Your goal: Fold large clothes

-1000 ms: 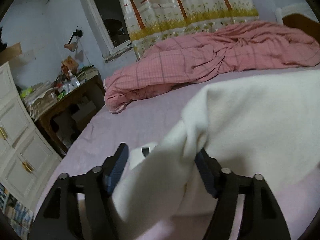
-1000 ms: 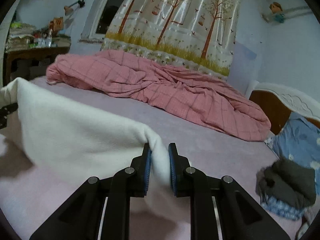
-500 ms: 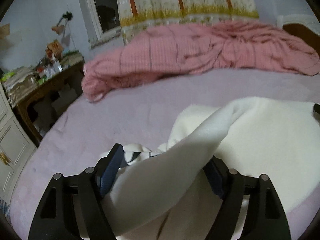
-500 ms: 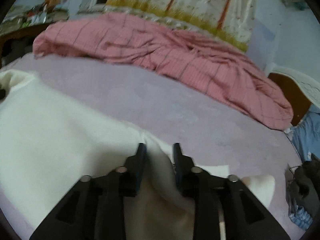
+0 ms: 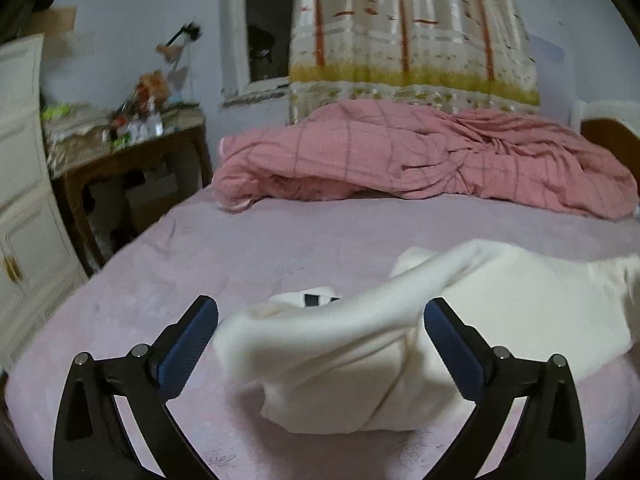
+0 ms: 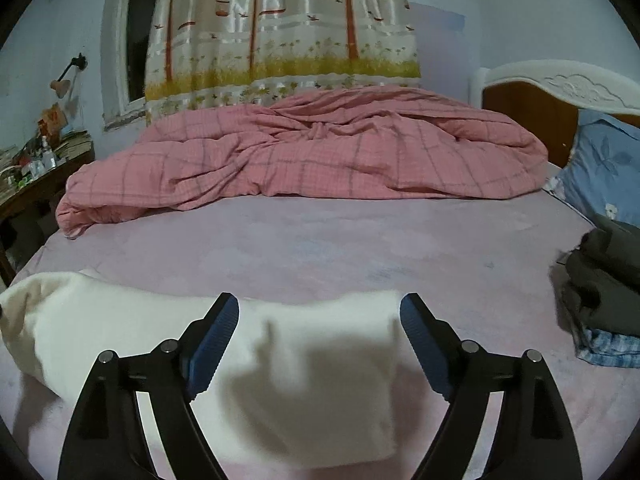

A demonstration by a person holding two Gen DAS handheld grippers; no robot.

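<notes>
On bed: white garment laid folded.
Left gripper: spread wide, nothing grasped.
Right gripper: spread wide, nothing grasped.

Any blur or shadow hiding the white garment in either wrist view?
Left wrist: the white garment is motion-smeared along its near fold, the room dim. Right wrist: a dark shadow falls across the cloth; the curtain shows glare.

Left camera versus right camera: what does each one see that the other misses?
Only the left shows the white cabinet and a black-marked piece of the white garment. Only the right shows the blue pillow, the dark clothes pile and the headboard. Both show the pink quilt, curtain, cluttered desk, and wide-open jaws over the garment.
</notes>
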